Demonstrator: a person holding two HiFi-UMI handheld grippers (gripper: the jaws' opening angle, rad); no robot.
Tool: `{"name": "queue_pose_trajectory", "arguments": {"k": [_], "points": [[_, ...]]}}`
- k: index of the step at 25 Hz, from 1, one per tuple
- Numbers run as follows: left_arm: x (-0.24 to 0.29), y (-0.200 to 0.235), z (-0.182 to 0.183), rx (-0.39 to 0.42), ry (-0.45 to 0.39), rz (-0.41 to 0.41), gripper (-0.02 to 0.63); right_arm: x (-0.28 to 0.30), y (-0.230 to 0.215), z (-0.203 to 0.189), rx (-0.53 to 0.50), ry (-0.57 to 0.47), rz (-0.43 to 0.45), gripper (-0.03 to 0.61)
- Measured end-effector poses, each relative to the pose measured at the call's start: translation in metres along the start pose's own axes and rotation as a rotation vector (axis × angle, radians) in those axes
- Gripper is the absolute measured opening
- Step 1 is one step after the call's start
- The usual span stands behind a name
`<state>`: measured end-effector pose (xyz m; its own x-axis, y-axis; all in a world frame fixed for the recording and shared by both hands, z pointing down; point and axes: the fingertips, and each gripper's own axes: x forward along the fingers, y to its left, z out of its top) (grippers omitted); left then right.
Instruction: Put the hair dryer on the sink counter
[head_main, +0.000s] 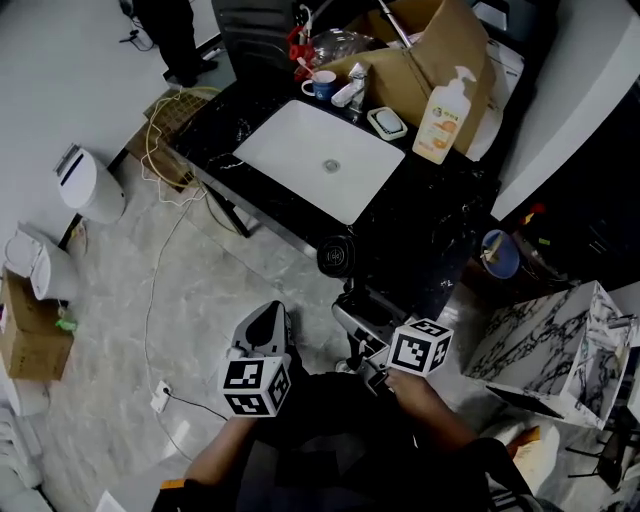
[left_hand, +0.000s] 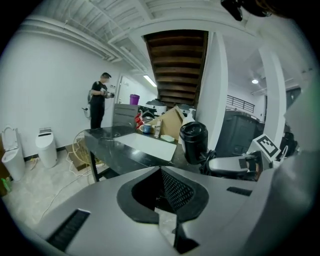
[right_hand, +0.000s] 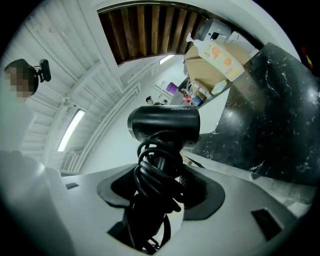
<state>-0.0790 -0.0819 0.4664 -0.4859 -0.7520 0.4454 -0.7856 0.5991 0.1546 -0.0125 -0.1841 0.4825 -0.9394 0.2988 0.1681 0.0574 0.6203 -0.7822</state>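
Note:
The black hair dryer (head_main: 337, 255) hangs just off the front edge of the black marble sink counter (head_main: 440, 230), barrel upward. My right gripper (head_main: 360, 318) is shut on its handle, which has the cord wound round it. In the right gripper view the dryer (right_hand: 164, 122) stands upright between the jaws of that gripper (right_hand: 160, 185). My left gripper (head_main: 268, 318) hovers over the floor to the left of the dryer, open and holding nothing. The left gripper view shows the dryer (left_hand: 194, 142) ahead and to the right of that gripper (left_hand: 162, 192).
A white basin (head_main: 300, 150) is set into the counter. Behind it stand a soap bottle (head_main: 443, 118), a soap dish (head_main: 387, 122), a cup (head_main: 322, 84) and a cardboard box (head_main: 420, 50). A toilet (head_main: 88, 185) and loose cables (head_main: 165, 140) are left; a marbled box (head_main: 560, 340) right. A person (head_main: 175, 35) stands beyond.

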Motion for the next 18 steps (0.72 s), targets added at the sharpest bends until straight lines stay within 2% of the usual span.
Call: {"name": "queue_pose_trajectory", "arguments": {"k": [8, 12, 18], "points": [[0.095, 0.012, 0.047, 0.114, 0.056, -0.253, 0.008, 0.030, -0.044, 0.036, 0.052, -0.159, -0.242, 0.264], [0.132, 0.015, 0.064, 0.162, 0.094, -0.379, 0.008, 0.039, -0.067, 0.053, 0.080, -0.228, -0.409, 0.264], [0.166, 0.024, 0.082, 0.226, 0.131, -0.513, 0.008, 0.048, -0.091, 0.066, 0.120, -0.282, -0.647, 0.264]]}}
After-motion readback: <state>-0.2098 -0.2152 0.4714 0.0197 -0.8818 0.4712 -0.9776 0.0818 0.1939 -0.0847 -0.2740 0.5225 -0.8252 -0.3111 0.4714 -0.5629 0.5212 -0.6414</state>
